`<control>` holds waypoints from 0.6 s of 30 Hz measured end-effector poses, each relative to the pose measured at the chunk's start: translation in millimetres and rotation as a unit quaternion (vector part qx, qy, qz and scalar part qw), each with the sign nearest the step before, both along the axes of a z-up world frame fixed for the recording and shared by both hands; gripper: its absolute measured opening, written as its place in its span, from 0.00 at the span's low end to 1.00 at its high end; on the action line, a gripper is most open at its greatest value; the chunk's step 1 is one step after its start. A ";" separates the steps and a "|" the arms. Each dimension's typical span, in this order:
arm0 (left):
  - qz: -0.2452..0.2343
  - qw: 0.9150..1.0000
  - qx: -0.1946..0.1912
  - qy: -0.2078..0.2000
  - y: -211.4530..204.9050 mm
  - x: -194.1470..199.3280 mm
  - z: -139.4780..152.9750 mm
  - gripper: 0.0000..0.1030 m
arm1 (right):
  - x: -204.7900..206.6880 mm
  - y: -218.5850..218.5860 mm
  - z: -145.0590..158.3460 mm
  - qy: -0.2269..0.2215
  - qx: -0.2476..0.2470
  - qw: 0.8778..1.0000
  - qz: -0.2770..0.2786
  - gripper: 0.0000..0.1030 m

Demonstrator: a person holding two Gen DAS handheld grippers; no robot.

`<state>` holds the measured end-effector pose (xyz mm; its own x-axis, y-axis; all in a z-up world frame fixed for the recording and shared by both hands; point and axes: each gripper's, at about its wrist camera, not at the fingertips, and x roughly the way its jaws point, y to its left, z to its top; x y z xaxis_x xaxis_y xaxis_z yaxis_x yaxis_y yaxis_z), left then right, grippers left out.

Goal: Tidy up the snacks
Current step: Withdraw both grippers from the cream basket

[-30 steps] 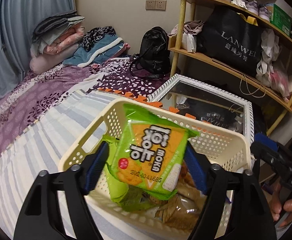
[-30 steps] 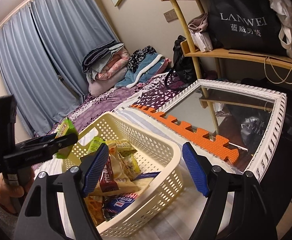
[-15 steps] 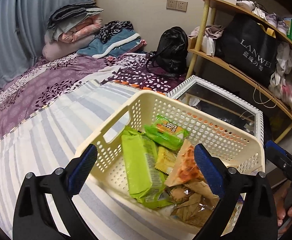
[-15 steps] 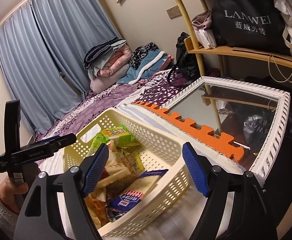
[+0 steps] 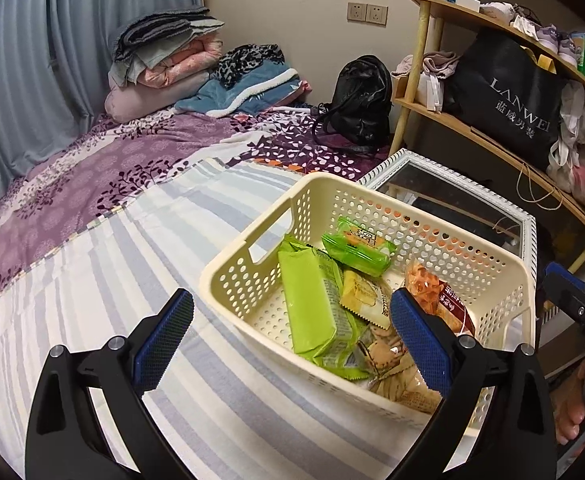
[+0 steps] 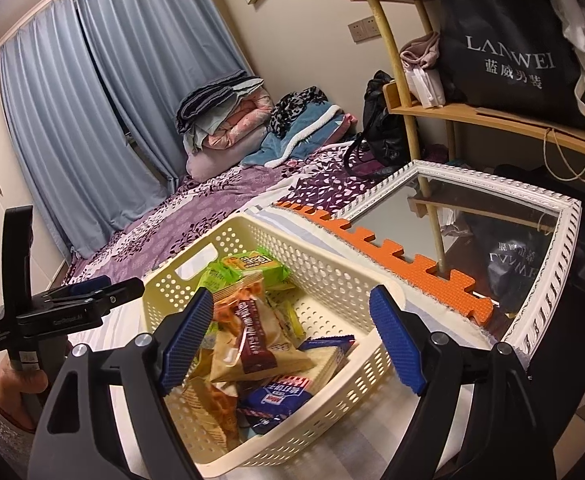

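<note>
The cream perforated basket (image 5: pixel 372 216) sat on the striped blue-and-white bedspread (image 5: pixel 92 280), near the bed's edge, beside a white-framed mirror (image 5: pixel 452 184) and an orange foam mat (image 6: pixel 392 256).

Left gripper (image 5: pixel 292 340) hovered above the basket's near-left corner – jaws opening, already very wide, nothing between the blue pads. One pad sat over the bedspread, the other over the basket's contents. No contact with any pack visible.

Right gripper (image 6: pixel 292 336) hovered over the basket from the other side – jaws opening, roughly mid-wide, pads clear of the snacks below; nothing gripped.

Inside the basket: a long green snack pack (image 5: pixel 312 304) lay lengthwise along the left wall, a smaller green cracker pack (image 5: pixel 358 246) rested tilted toward the far end, partly on top of other packs. A yellow packet (image 5: pixel 366 296) was wedged between the two green ones. A red-brown wafer pack (image 6: pixel 248 328) lay propped on the pile, and a blue-and-white biscuit pack (image 6: pixel 276 396) sat at the near end in the right wrist view. More beige packets lay underneath, labels unreadable.

A person's hand (image 6: pixel 16 384) with a fuzzy white sleeve gripped the left tool's handle. Black backpack (image 5: pixel 360 100) rested at the bed's far corner, by a wooden shelf (image 5: pixel 472 124).
</note>
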<state>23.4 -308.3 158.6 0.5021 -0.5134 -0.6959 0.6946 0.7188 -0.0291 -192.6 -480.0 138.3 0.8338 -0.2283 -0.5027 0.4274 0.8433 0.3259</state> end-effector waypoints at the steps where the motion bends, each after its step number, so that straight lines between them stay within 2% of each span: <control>1: 0.000 1.000 0.001 -0.008 2.5 -3.1 2.2 0.97 | 0.0 2.0 1.5 0.000 -0.002 1.000 0.002 0.77; 9: -0.005 0.999 -0.006 -0.046 25.4 -26.1 21.0 0.97 | 0.1 24.1 16.8 -0.001 -0.023 1.000 0.015 0.79; 11: -0.003 0.999 -0.010 -0.051 32.3 -31.6 24.6 0.97 | -0.7 31.0 20.3 -0.003 -0.030 0.999 0.017 0.87; 18: 0.022 0.997 -0.004 -0.078 56.6 -50.7 27.5 0.97 | -2.8 52.7 22.3 0.007 -0.037 0.999 0.032 0.94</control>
<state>-27.3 -251.7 186.1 0.6252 -0.4943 -0.6040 0.6597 0.7482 0.0705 -195.4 -427.3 160.6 0.8405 -0.2112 -0.4990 0.3759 0.8905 0.2562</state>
